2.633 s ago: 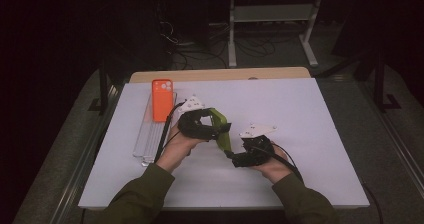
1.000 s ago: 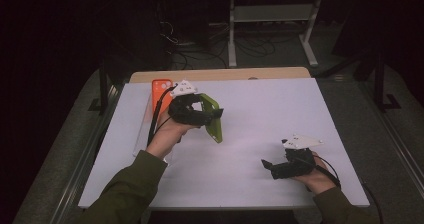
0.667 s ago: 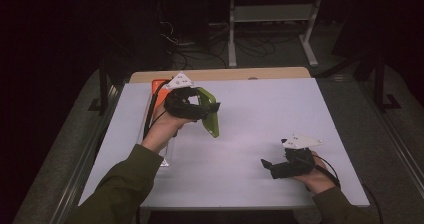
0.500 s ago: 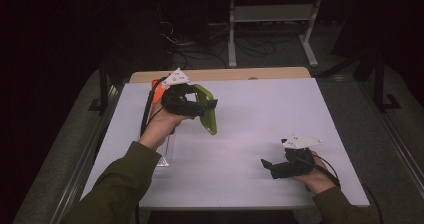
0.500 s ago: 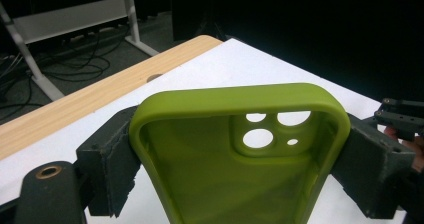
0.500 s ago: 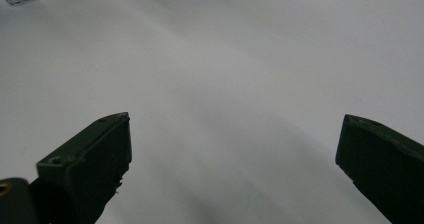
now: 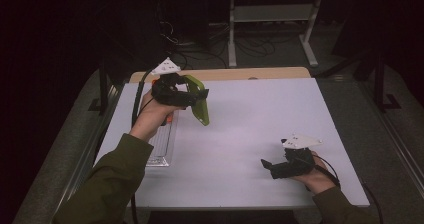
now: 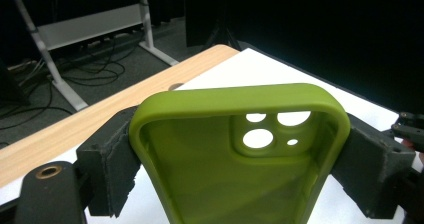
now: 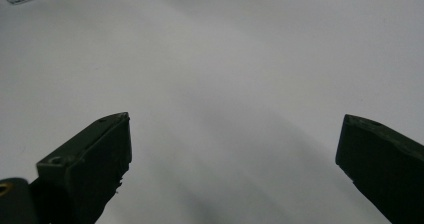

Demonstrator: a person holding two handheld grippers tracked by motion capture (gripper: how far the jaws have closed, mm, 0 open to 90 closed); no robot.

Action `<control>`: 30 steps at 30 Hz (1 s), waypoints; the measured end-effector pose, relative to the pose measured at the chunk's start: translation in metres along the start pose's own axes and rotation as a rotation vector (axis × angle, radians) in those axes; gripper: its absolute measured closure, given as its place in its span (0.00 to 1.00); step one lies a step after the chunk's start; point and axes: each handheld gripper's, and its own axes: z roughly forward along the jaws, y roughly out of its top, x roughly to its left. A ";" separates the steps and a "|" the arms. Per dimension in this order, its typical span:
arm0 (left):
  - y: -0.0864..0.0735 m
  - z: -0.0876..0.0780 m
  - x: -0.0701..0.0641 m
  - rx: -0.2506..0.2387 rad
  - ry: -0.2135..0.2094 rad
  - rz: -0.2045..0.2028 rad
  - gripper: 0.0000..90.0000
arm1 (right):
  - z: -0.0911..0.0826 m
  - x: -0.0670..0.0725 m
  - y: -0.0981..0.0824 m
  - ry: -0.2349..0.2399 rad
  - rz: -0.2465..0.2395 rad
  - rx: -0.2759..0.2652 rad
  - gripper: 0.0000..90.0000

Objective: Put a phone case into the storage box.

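**Green case clamped in my left tongs, right tongs idle**

I am holding the green phone case point(image 7: 199, 101) in my left gripper point(image 7: 186, 97), lifted clear above the white table point(image 7: 260, 119) near its far left corner; in the left gripper view the case point(image 8: 240, 154) is sitting crosswise between the two black pads point(image 8: 112, 166), which are pressing on its long side edges, open hollow facing the camera, camera cut-outs toward the upper right; the jaws are standing only as wide as the case itself.

In the high view the case is hanging tilted, its lower end pointing down toward the table; a clear ridged tray point(image 7: 162, 144) is lying on the table under my left wrist, something orange just peeking beside my hand, too hidden to name.

My right gripper point(image 7: 270, 165) is resting low at the near right of the table, well apart from the case; its jaws are gaping wide with nothing between them, bare white surface point(image 9: 225, 74) showing ahead.
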 end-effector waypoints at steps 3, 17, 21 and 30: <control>0.004 -0.004 0.006 -0.008 0.020 -0.003 0.16 | 0.000 -0.001 0.000 -0.004 -0.014 -0.008 0.01; 0.016 -0.020 0.036 -0.025 0.119 -0.022 0.16 | 0.000 0.000 0.000 0.000 0.000 0.001 0.01; 0.013 -0.022 0.045 -0.024 0.154 -0.030 0.16 | 0.000 0.000 0.000 -0.001 0.003 0.000 0.01; 0.008 -0.028 0.060 0.019 0.269 -0.046 0.16 | 0.000 0.000 0.000 -0.006 -0.002 -0.003 0.01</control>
